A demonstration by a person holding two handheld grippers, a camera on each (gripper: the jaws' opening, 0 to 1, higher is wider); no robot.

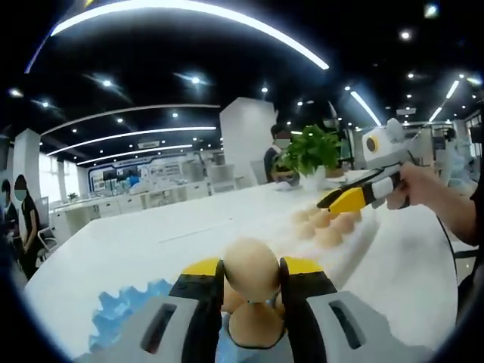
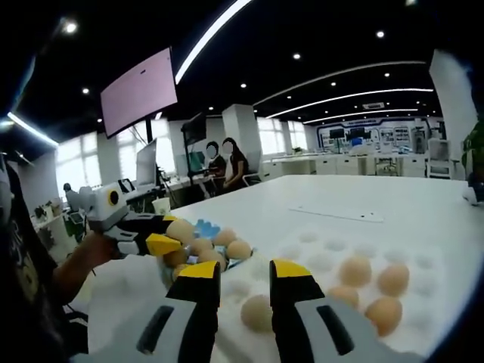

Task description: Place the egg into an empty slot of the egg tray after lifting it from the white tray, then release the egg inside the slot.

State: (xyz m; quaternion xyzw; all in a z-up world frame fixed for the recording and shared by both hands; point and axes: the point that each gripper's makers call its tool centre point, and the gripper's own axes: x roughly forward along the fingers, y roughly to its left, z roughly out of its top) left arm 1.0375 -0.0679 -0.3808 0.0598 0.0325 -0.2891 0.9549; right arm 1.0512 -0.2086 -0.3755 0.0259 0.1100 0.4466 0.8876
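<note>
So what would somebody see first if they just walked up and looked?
Probably the egg pinched between the left gripper's yellow-tipped jaws, right up close in the left gripper view. Next, the white tray on the table in the right gripper view, with several eggs sitting in its dimples, and the right gripper hovering open above one.

I'm counting five eggs (image 2: 355,270) sitting in the white tray (image 2: 318,249), about four more eggs (image 2: 239,249) resting in the blue egg tray (image 2: 206,225), and two grippers (image 2: 243,281) working.
</note>
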